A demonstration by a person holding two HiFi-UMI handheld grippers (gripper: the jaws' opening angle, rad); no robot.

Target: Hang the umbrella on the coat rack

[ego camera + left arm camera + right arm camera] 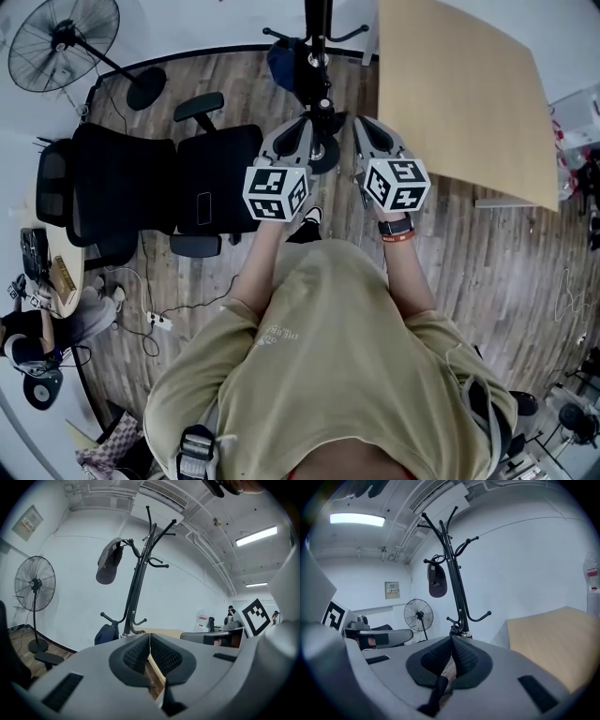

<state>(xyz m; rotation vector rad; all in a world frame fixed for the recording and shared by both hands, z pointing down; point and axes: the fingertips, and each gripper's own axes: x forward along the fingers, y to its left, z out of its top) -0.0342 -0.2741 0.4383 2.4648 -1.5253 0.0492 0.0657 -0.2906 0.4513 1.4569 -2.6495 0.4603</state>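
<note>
A black coat rack (317, 37) stands just ahead of me, its pole and curved hooks (139, 581) rising in both gripper views (454, 573). A dark cap (108, 564) hangs from an upper hook (437, 581). A dark blue bundle (107, 633) hangs low on the rack (281, 64); I cannot tell what it is. No umbrella shows clearly in any view. My left gripper (306, 122) and right gripper (360, 122) are held side by side, pointing at the rack's base. Both are shut, the pads (161, 656) pressed together with nothing between them (466, 656).
A light wooden table (469, 94) stands right of the rack (553, 639). Two black office chairs (122, 187) stand to the left. A standing fan (64, 42) is at the far left by the wall (33, 584). Cables and a power strip (159, 322) lie on the floor.
</note>
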